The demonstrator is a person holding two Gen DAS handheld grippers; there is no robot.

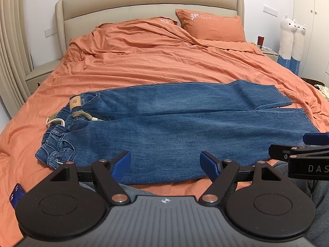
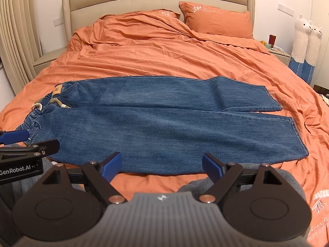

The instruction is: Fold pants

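Blue jeans (image 1: 174,127) lie flat across the orange bed, waistband with a beige drawstring (image 1: 59,121) at the left, both legs running to the right, the far leg beside the near one. They also show in the right wrist view (image 2: 164,127). My left gripper (image 1: 165,165) is open and empty, just above the near edge of the near leg. My right gripper (image 2: 162,164) is open and empty at the same near edge, further right. Each gripper shows at the edge of the other's view, the right one (image 1: 304,154) and the left one (image 2: 22,146).
The orange duvet (image 1: 156,61) is rumpled, with two pillows (image 1: 211,24) at the beige headboard. A phone (image 1: 16,195) lies at the near left. Nightstands stand on both sides; alpaca plush toys (image 1: 292,39) stand at the right. Grey-clothed legs (image 2: 197,183) are under the grippers.
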